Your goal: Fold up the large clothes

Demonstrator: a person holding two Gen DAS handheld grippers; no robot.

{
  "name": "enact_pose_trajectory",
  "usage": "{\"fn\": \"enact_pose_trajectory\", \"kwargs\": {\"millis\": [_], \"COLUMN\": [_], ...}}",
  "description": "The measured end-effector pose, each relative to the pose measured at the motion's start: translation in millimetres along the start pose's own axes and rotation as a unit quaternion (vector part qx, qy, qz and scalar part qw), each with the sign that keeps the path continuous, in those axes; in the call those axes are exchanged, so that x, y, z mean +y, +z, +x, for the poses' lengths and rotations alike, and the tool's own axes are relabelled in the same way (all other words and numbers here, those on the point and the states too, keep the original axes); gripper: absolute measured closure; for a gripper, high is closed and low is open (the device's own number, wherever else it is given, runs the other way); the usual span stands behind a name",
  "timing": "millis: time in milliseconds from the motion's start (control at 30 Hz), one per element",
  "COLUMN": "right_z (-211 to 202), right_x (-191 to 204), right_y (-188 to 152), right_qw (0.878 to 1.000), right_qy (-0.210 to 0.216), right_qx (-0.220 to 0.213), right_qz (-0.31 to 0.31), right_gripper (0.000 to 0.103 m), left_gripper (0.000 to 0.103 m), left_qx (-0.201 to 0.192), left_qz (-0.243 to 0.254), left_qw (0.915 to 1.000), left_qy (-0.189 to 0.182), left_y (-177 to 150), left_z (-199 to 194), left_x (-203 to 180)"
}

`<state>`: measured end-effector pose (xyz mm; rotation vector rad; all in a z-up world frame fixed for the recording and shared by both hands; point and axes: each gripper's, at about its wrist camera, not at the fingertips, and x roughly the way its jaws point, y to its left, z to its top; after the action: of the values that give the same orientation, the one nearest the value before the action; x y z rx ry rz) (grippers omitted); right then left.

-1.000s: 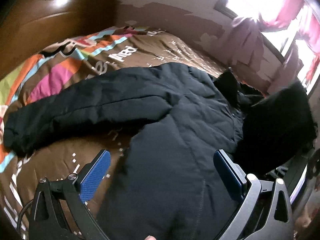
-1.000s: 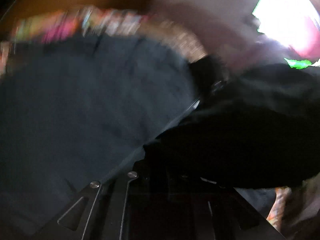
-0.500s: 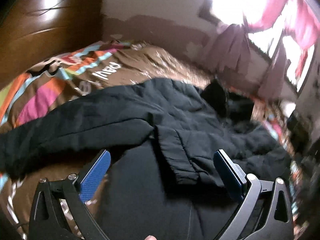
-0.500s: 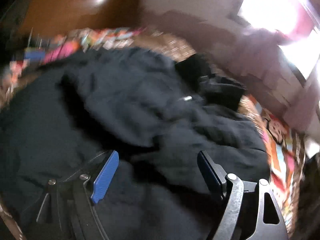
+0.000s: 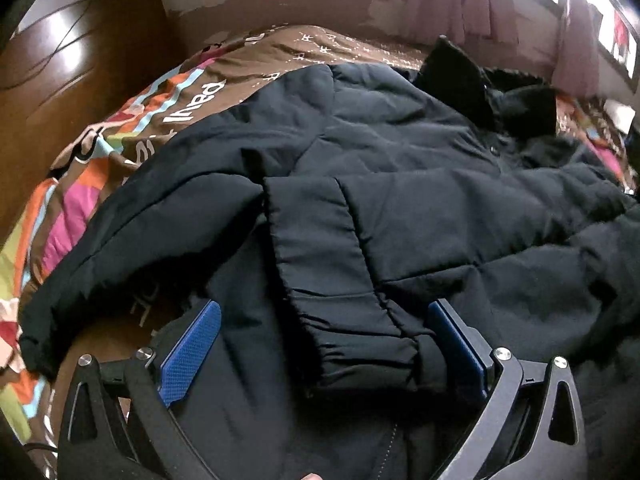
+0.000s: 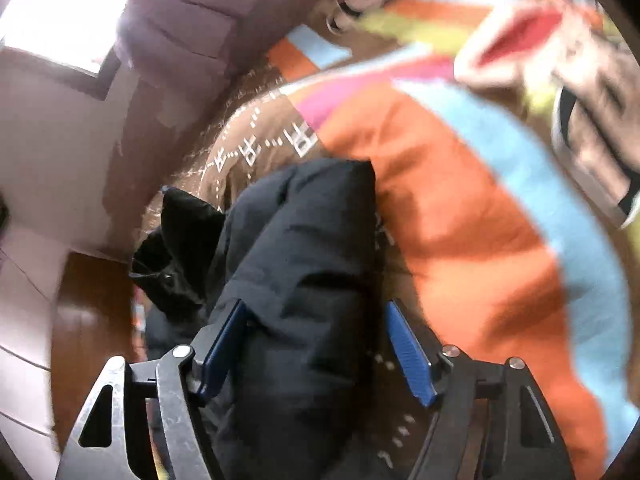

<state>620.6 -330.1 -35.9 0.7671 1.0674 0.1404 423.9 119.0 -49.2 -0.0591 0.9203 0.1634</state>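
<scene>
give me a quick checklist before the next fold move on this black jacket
1. Jacket lying on the bedspread: ok.
2. One sleeve cuff folded across the body, between the left gripper pads: ok.
3. Left gripper gripping: not ok, pads apart.
4. Right gripper closing around a jacket fold; firm hold: cannot tell.
5. Other sleeve folded in: not ok, spread outward.

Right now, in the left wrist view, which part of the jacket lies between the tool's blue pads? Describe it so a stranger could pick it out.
Start at the bed with the brown, striped bedspread, where a dark padded jacket is spread out. One sleeve is folded across its front and runs toward the camera. Its gathered elastic cuff lies between the pads of the left tool, unlike the other sleeve, which stretches sideways over the bedspread.
</scene>
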Motion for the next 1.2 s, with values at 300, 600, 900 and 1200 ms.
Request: {"fn": "enact_pose_trajectory", "kwargs": {"millis": [300, 600, 900, 1200], "right_z": [-49, -54, -60, -67], "right_x": [88, 3, -13, -6], "right_y": [-9, -29, -82, -100], "right_qw": [0.942, 0.984, 0.964, 0.980], "right_qy": [-0.115, 0.026, 0.048, -0.002], "right_qx": [-0.139, -0.042, 0.030, 0.042], "right_qz": [-0.283, -0.170, -0.260, -0.195], "right_gripper": [0.093, 0.028, 0.032, 0.083], "left_gripper": [0.002, 0.002, 0.001, 0.001], "left_qx": [0.004, 0.010, -0.003, -0.009], "left_qz": [0.058, 0.049, 0.051, 0.055], "left_qw": [0.9982, 0.9987, 0.9986, 0.9981], "left_qy": [0.011, -0.012, -0.014, -0.028], "left_y": [-2, -7, -9, -12], "left_z": [1, 10, 7, 5], "left_x": [-25, -16, -17, -15]}}
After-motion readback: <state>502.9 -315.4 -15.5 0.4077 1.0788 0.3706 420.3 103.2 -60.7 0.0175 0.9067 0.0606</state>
